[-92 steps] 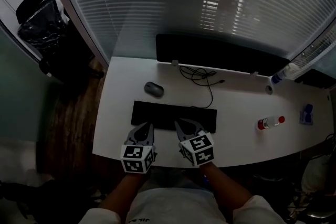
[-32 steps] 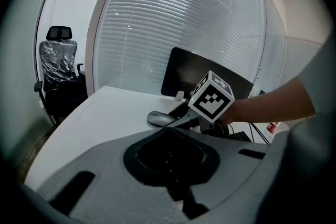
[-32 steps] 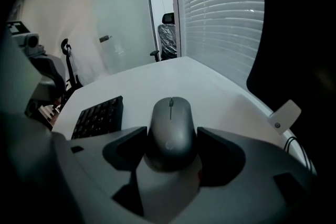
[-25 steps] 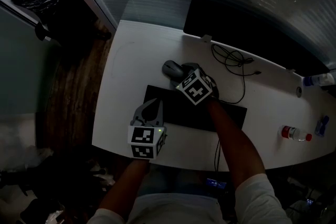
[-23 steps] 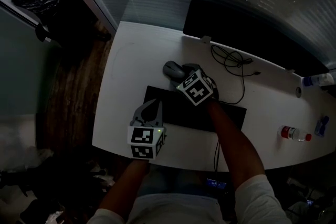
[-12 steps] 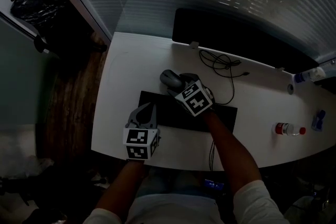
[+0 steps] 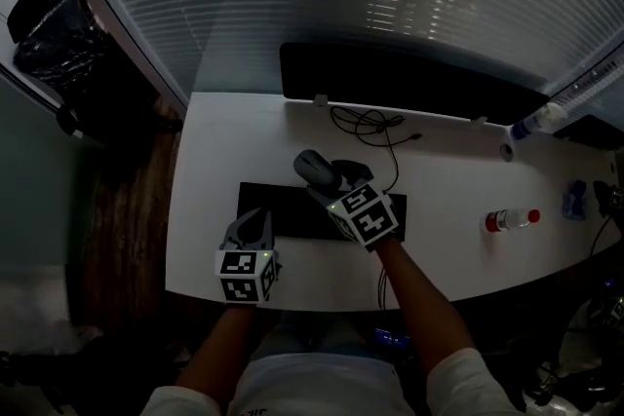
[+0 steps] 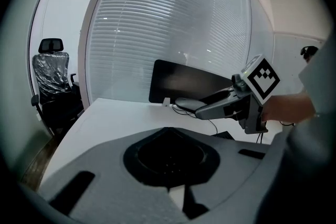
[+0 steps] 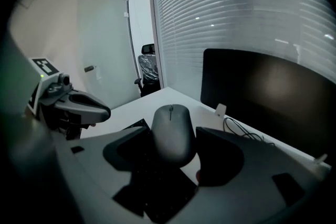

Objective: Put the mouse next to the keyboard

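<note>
— Dark grey oval mouse (image 9: 170, 136): where is it?

— Between the fingers of the right gripper (image 7: 331, 178), which are closed on its two long sides. The rear half sits in the grip and the front half juts out past the fingertips.

— Which way does it point?

— Its long axis runs straight along the fingers. The scroll-wheel end faces away from the gripper, and in the head view that is toward the far left of the white counter (image 7: 214, 170).

— What lies under it?

— The flat black keyboard (image 7: 292, 209) is beneath the fingers, with its far edge roughly under the mouse. I cannot tell whether the mouse touches anything below. The left gripper view shows it level with the foot of the wide black monitor (image 7: 409, 83), which stands well beyond the fingertips.

— And the other gripper?

— The left gripper (image 7: 259, 214) has its fingers closed together, tip to tip, with nothing between them. It is at the near left corner of the keyboard, its fingertips at that edge, well apart from the mouse.

— Anything else close by?

— A loose black cable (image 7: 370, 124) is coiled on the counter to the right of the right gripper's fingertips, in front of the monitor. A clear plastic bottle with a red cap (image 7: 509, 221) lies on its side well off to the right of both grippers.
</note>
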### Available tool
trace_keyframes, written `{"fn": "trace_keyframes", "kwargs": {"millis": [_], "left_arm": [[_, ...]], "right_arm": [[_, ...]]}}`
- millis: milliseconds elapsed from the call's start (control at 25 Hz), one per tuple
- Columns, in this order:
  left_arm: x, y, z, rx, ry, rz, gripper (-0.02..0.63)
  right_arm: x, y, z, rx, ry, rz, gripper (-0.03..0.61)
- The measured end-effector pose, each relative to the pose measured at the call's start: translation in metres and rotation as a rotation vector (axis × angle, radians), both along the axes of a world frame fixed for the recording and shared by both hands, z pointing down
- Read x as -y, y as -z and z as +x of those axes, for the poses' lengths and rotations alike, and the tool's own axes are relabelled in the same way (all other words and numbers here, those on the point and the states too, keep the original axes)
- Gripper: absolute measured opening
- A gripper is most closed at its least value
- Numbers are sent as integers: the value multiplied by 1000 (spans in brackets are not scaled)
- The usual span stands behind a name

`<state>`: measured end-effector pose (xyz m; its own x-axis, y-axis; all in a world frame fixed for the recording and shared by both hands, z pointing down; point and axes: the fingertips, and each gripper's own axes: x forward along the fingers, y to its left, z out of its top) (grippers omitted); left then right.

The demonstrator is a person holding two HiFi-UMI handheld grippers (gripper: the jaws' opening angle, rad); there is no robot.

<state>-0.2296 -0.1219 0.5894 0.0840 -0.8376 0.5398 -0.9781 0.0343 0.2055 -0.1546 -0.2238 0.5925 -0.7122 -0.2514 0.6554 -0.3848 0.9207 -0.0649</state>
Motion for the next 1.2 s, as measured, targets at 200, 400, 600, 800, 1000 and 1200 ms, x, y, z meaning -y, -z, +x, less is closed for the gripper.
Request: {"fn": "trace_keyframes", "kwargs": {"millis": [200, 400, 600, 800, 1000, 1200], "left_arm": [[-5, 15, 31, 7, -50, 20, 5], [-4, 22, 69, -2, -119, 39, 5], [-6, 27, 101, -10, -175, 43, 5], [-11, 30, 128, -11, -215, 42, 5], [-13, 29, 156, -15, -246, 45, 5], [-14, 31, 173, -18, -271, 44, 5]], "right_arm": [[-13, 29, 51, 19, -87, 22, 293], [-19, 40, 108, 41, -206, 33, 291], [-29, 43, 162, 47, -318, 29, 291], [-37, 44, 215, 58, -427, 33, 291], [-39, 35, 265, 58, -546, 23, 292], [-42, 9, 301, 31, -631, -5, 291]]}}
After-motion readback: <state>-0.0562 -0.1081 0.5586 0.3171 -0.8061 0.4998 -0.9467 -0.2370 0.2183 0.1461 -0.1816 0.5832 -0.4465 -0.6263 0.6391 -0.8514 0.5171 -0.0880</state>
